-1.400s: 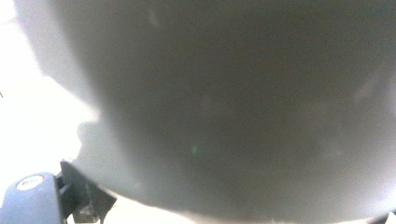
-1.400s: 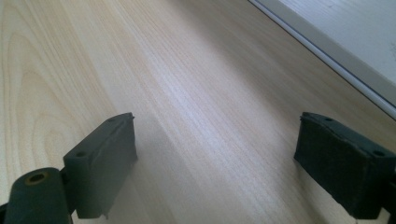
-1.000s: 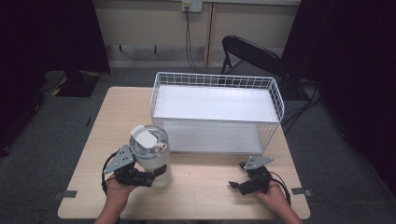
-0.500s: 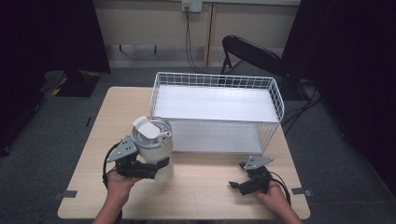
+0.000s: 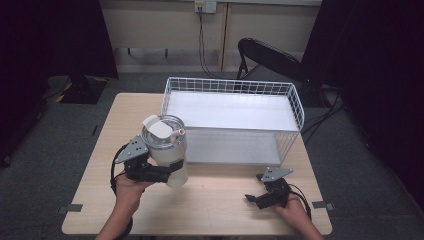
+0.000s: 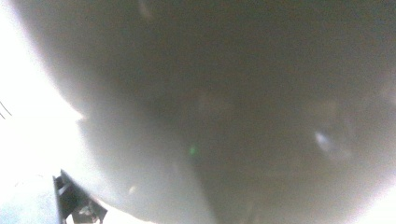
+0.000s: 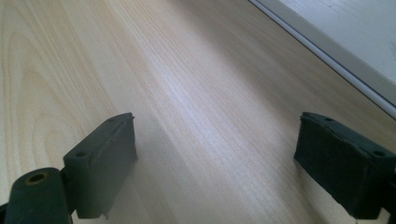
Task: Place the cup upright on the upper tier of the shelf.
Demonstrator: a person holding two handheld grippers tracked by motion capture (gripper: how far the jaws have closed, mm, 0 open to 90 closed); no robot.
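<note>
Left gripper (image 5: 167, 172): clamping the tumbler (image 5: 165, 145), now lifting it off the table (image 5: 225, 200) and nearer the basket (image 5: 232, 120) than a second ago; transfer likely underway. Right gripper (image 5: 257, 197): jaws spread, idling on the table.

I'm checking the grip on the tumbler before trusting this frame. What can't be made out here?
- Left gripper view: blurred grey, the tumbler sits too close to focus.
- High view: left gripper jaw contact, hidden by the tumbler's wall.
- High view: tumbler contents, covered by its lid.
</note>
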